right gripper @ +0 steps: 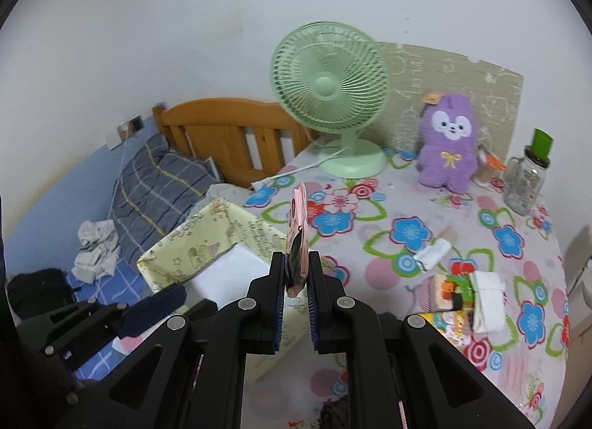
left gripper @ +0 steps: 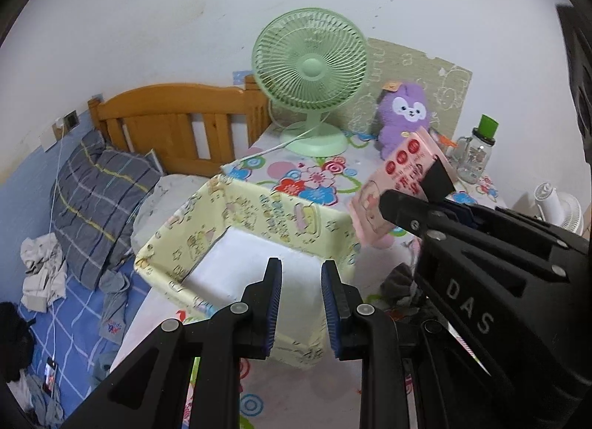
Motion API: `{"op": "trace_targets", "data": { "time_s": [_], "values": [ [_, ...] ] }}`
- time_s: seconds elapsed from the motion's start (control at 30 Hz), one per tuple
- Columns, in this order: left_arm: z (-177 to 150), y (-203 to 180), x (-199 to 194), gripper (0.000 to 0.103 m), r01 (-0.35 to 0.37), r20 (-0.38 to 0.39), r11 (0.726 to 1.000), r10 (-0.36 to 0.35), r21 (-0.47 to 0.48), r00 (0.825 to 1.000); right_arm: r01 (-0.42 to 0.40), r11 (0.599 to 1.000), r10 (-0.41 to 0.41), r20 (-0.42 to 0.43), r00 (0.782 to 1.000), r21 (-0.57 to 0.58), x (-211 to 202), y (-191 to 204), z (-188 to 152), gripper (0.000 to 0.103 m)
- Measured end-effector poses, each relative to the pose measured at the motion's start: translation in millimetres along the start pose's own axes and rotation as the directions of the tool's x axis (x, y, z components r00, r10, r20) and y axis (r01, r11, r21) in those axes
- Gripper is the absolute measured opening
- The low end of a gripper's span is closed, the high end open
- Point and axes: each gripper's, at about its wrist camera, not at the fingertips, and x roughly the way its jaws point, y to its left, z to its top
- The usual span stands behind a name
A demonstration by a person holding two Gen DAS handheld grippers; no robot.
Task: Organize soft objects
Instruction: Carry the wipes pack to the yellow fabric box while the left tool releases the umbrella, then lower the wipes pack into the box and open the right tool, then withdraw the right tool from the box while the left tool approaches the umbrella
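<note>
My right gripper (right gripper: pixel 296 273) is shut on a flat pink packet (right gripper: pixel 297 229), held upright above the right rim of the pale yellow fabric box (right gripper: pixel 177 255). In the left wrist view the packet (left gripper: pixel 403 177) shows pinched by the right gripper (left gripper: pixel 429 188), to the right of the box (left gripper: pixel 259 207). My left gripper (left gripper: pixel 301 281) is open and empty, over the box's white inside. A purple plush (right gripper: pixel 447 144) sits at the back of the table; it also shows in the left wrist view (left gripper: pixel 403 114). White socks (right gripper: pixel 488 299) lie at the right.
A green fan (right gripper: pixel 329 96) stands at the back of the flowered table (right gripper: pixel 407 233). A glass jar with a green lid (right gripper: pixel 525 177) stands at the back right. Small packets (right gripper: pixel 447 292) lie near the socks. A bed with a plaid pillow (right gripper: pixel 159 188) lies to the left.
</note>
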Motion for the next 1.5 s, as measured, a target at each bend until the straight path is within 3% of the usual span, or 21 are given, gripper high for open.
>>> {"op": "trace_targets", "data": {
  "time_s": [0.17,0.4,0.47,0.63,0.67,0.73,0.77,0.8,0.93,1.5],
  "values": [
    [-2,15,3,0.025,-0.039,-0.014,0.999,0.039,-0.037,0.999,-0.056,0.998,0.055,-0.04,0.998,-0.039,18,16,3,0.014],
    [-3,26,8,0.043,-0.077,-0.018,0.996,0.076,-0.055,0.997,-0.109,0.993,0.103,-0.109,0.989,-0.051,47,29,-2,0.013],
    [-3,29,11,0.05,-0.078,-0.027,0.995,0.076,-0.06,0.997,-0.117,0.992,0.11,-0.121,0.986,-0.047,53,30,-2,0.013],
    [-3,34,13,0.08,-0.091,-0.032,0.993,0.089,-0.073,0.996,-0.122,0.991,0.112,-0.145,0.983,-0.058,67,34,0,0.015],
    [-3,34,13,0.082,-0.091,-0.031,0.993,0.089,-0.073,0.996,-0.124,0.991,0.115,-0.147,0.982,-0.053,69,35,0,0.018],
    [-3,36,14,0.088,-0.094,-0.031,0.993,0.092,-0.072,0.995,-0.116,0.992,0.109,-0.146,0.983,-0.041,74,34,0,0.044],
    [-3,37,15,0.088,-0.093,-0.03,0.993,0.091,-0.073,0.995,-0.11,0.993,0.104,-0.148,0.984,-0.038,76,33,1,0.069],
    [-3,37,16,0.089,-0.09,-0.03,0.993,0.088,-0.075,0.996,-0.104,0.994,0.098,-0.152,0.983,-0.033,79,32,1,0.081],
    [-2,39,19,0.09,-0.079,-0.04,0.993,0.075,-0.086,0.996,-0.112,0.994,0.11,-0.117,0.987,-0.01,79,27,4,0.082],
    [0,26,11,0.09,-0.041,-0.025,0.997,0.039,-0.072,0.999,-0.11,0.994,0.107,-0.103,0.989,-0.017,71,22,4,0.082]
  ]
}}
